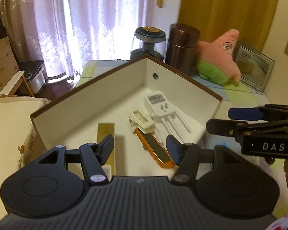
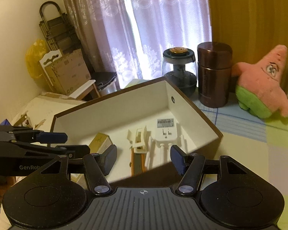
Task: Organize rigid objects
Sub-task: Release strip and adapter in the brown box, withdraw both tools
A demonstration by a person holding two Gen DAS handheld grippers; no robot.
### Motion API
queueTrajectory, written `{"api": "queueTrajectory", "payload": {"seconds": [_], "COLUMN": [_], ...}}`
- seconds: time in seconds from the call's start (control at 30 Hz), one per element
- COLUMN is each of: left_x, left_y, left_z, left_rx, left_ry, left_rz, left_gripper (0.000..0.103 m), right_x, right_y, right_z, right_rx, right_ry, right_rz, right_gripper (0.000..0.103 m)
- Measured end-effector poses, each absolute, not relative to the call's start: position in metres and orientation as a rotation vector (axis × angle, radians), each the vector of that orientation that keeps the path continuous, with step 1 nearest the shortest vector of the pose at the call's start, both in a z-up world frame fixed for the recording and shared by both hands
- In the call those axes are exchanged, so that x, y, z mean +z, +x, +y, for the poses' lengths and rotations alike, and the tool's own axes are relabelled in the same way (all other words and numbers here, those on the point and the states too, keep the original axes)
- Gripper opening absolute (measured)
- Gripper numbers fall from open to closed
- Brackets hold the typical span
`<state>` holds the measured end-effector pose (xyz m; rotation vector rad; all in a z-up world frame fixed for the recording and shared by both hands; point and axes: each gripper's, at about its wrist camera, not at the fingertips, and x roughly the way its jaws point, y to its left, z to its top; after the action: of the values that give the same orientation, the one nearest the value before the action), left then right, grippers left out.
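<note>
Your left gripper [image 1: 139, 148] hangs over the box [image 1: 124, 76] with jaws apart, nothing between them; your right gripper [image 2: 143, 160] likewise, parted and empty. In the box lie the gold carton [image 1: 105, 132], orange-edged tool [image 1: 155, 151] and white adapter [image 1: 159, 105], side by side

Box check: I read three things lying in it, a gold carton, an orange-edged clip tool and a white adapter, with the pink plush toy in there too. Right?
Not quite. The pink plush toy stands outside the box, on the checked cloth beside the brown canister, as the right wrist view shows. The gold carton, the orange-edged clip tool and the white adapter do lie inside.
</note>
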<state>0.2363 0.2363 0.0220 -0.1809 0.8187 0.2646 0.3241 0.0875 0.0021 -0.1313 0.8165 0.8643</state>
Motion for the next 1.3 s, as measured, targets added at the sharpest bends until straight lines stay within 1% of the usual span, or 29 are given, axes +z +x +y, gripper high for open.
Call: {"api": "queueTrajectory", "payload": {"seconds": [0.6, 1.3], "left_x": [0.013, -0.013], "left_y": [0.175, 0.153], "left_z": [0.169, 0.112], "left_rx": [0.169, 0.069], "left_ry": [-0.14, -0.105], "left_rz": [0.855, 0.937], "left_gripper": [0.057, 0.056], "right_x": [0.003, -0.019], "right_y": [0.25, 0.207], "right_z": [0.009, -0.063], "right_rx": [0.796, 0.667], "right_ry": [-0.07, -0.054], "right_rz": [0.861, 0.955], "right_gripper": [0.059, 0.059]}}
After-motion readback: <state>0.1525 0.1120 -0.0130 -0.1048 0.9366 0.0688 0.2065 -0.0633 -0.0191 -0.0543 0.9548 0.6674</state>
